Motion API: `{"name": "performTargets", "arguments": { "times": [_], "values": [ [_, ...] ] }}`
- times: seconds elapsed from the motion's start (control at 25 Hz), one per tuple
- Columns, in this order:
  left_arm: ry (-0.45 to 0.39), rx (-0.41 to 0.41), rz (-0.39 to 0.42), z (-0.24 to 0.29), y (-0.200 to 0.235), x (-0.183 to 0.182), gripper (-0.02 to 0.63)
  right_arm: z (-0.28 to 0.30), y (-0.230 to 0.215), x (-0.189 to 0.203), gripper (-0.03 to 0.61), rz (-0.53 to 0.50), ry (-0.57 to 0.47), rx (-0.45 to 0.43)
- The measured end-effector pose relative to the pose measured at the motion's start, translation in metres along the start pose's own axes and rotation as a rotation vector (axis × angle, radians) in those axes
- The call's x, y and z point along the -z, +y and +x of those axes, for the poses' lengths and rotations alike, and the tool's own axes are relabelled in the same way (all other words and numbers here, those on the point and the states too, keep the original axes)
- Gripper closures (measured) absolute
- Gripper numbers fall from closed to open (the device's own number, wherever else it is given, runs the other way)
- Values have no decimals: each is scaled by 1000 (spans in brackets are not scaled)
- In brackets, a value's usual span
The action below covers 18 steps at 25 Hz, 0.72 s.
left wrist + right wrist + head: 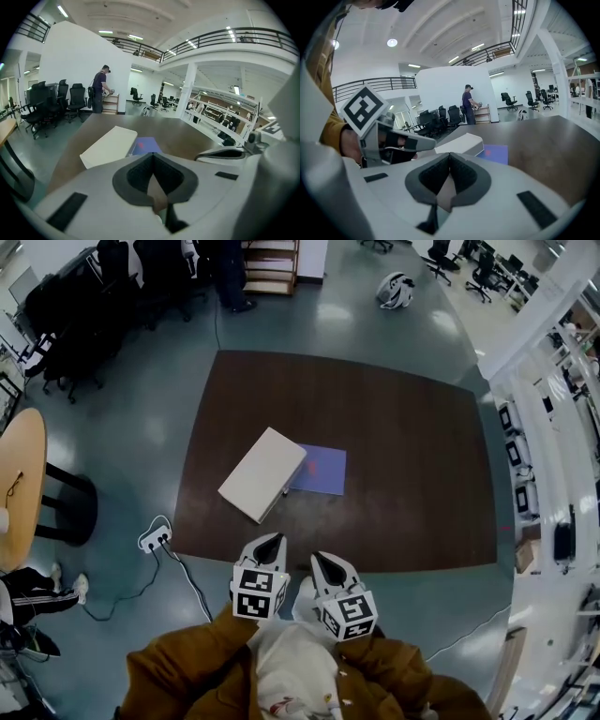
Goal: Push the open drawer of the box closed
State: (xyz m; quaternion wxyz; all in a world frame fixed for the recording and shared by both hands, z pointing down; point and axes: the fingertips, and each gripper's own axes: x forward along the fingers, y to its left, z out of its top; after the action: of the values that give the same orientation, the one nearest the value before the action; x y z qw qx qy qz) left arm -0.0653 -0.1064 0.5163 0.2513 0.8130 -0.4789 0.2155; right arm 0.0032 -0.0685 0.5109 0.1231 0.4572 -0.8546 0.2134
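My left tongs (152,156) are pressed together, the dark pads meeting at the tip with nothing between them, and my right tongs (449,156) are the same: shut and empty. That suits a push, I think, since a closed tip gives one firm blunt nose to lean on a drawer front, and there is nothing here to pinch. In the head view both sit side by side close to my chest, just past the near edge of the counter (412,474), noses pointing out over it and touching nothing. Each tongs sees the other alongside it. Farther out, well apart from both tips, the cream box (262,472) lies flat near the middle of the counter, turned at a slant, so one corner points toward me. Its purple drawer (319,470) stands pulled out on the right, flat on the counter and touching the box along its long side. I judge the push not yet begun. As the drawer opens to the right, the right tongs look better placed to reach its far right edge and press leftward. The left tongs could brace the box's left side, as a light box may slide or swivel rather than take the drawer in.
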Motion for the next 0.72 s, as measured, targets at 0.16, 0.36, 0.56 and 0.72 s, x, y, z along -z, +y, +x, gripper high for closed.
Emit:
{"name": "performTargets", "arguments": {
  "times": [0.16, 0.36, 0.56, 0.72],
  "values": [
    [-8, -1, -9, -27, -9, 4, 607, -5, 11, -4, 572, -13, -19, 3],
    [-12, 9, 15, -44, -23, 11, 608, -17, 16, -8, 572, -60, -36, 30],
    [30, 8, -22, -51, -23, 35, 607, -18, 20, -10, 574, -81, -35, 39],
    [24, 18, -34, -55, -32, 43, 608, -20, 22, -9, 573, -84, -37, 31]
  ]
}}
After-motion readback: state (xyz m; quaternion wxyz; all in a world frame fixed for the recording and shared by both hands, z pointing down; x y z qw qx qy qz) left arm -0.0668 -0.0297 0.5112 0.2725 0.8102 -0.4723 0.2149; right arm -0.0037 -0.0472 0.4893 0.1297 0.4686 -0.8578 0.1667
